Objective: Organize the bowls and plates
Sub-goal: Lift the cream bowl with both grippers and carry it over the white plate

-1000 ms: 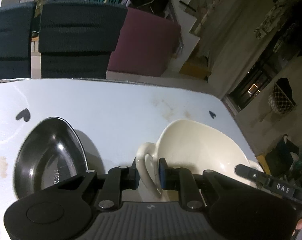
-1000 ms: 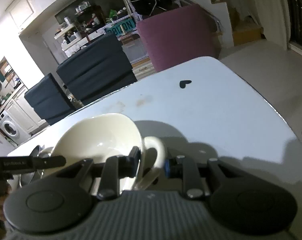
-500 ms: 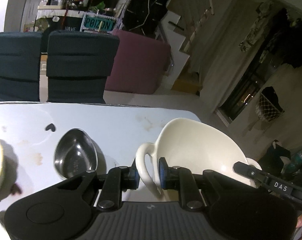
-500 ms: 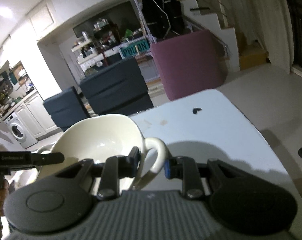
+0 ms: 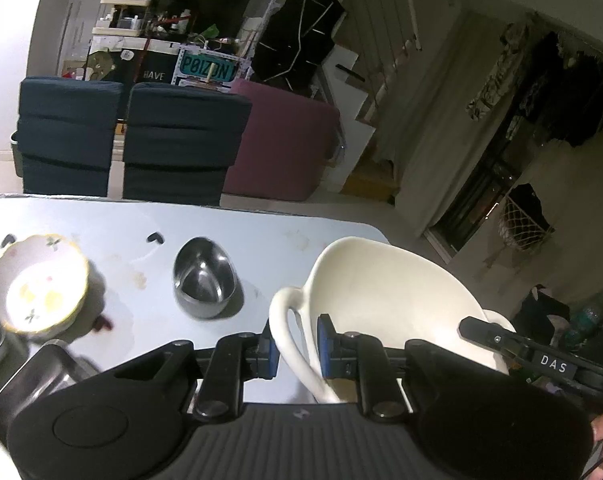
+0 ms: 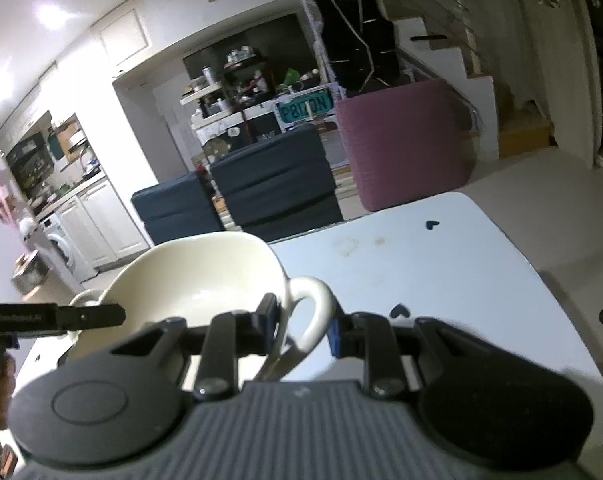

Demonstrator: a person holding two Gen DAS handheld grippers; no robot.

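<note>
- A large cream two-handled bowl (image 5: 385,292) is being held above the pale desk (image 5: 101,216), at the lower centre-right of the left wrist view.
- The left hand-held gripper (image 5: 297,350) is being kept clenched on the bowl's left loop handle (image 5: 287,320), with a blue pad pressed to each side of the loop.
- The right hand-held gripper (image 6: 303,326) is being kept clenched on the opposite handle (image 6: 313,304), seen at the lower centre of the right wrist view, where the bowl (image 6: 197,276) is filling the lower left.
- A floral bowl with a yellow rim (image 5: 37,284) is being shown on the desk at the left edge of the left wrist view.
- A small steel bowl (image 5: 204,276) is being shown just left of centre, well apart from the floral bowl.
- Small dark heart-shaped marks (image 6: 431,225) are being picked out on the desk top.
- Two dark blue chairs (image 5: 181,140) and a purple seat (image 5: 285,136) are being framed behind the desk, in the upper half.
- Cluttered shelves (image 6: 237,80) are being glimpsed at the upper centre of the right wrist view.
</note>
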